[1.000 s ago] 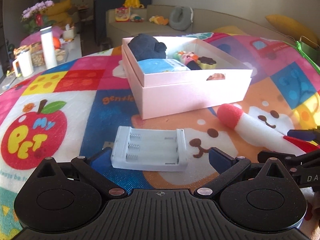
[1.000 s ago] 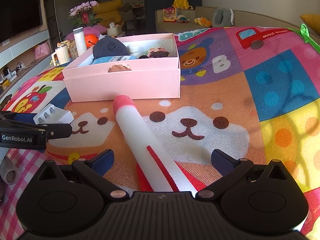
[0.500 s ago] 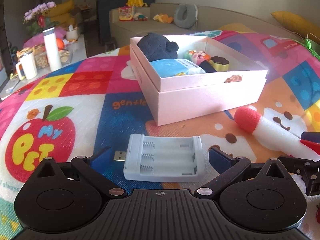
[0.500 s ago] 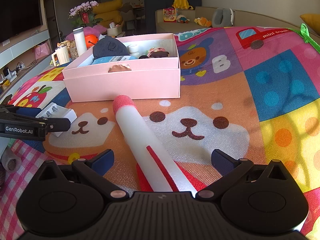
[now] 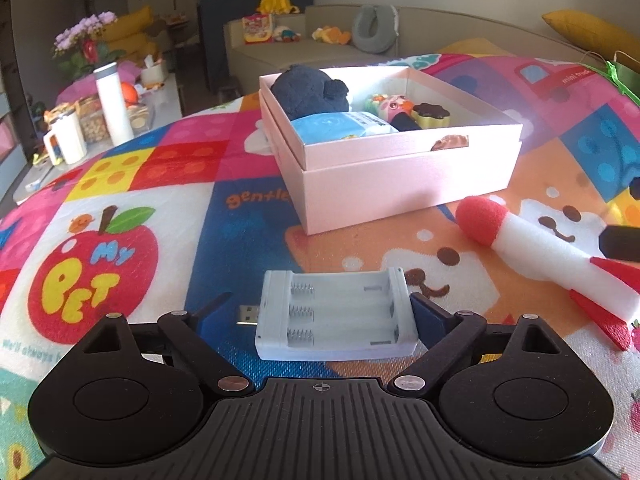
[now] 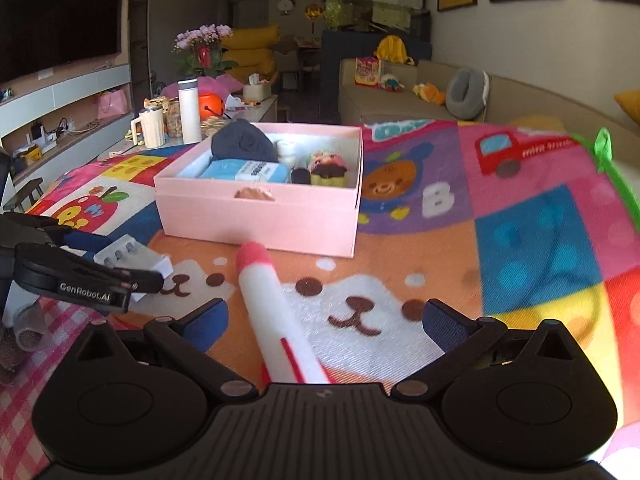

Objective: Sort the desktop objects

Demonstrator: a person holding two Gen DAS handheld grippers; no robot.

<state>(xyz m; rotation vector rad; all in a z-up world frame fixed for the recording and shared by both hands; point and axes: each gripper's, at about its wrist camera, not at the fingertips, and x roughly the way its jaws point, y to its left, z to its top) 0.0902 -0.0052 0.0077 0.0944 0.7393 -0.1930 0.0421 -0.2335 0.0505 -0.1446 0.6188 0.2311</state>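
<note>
A white battery charger (image 5: pixel 334 314) with a USB plug lies on the colourful mat between the fingers of my open left gripper (image 5: pixel 320 318); its right end touches the right finger. It also shows in the right wrist view (image 6: pixel 128 258). A white foam rocket with a red tip (image 6: pixel 272 312) lies between the fingers of my open right gripper (image 6: pixel 324 320), untouched; it also shows in the left wrist view (image 5: pixel 536 248). A pink open box (image 5: pixel 404 184) behind holds a dark plush, a blue pack and small toys.
The patterned play mat (image 6: pixel 520 240) covers the surface. A side table with a white bottle (image 6: pixel 189 110), a mug and jars stands at the far left. A sofa lies behind. A pink checked cloth (image 6: pixel 36 344) lies at the near left.
My left gripper has shifted left and forward, so the charger now sits further right between its fingers. My right gripper has risen and tilted up; the rocket has not moved.
</note>
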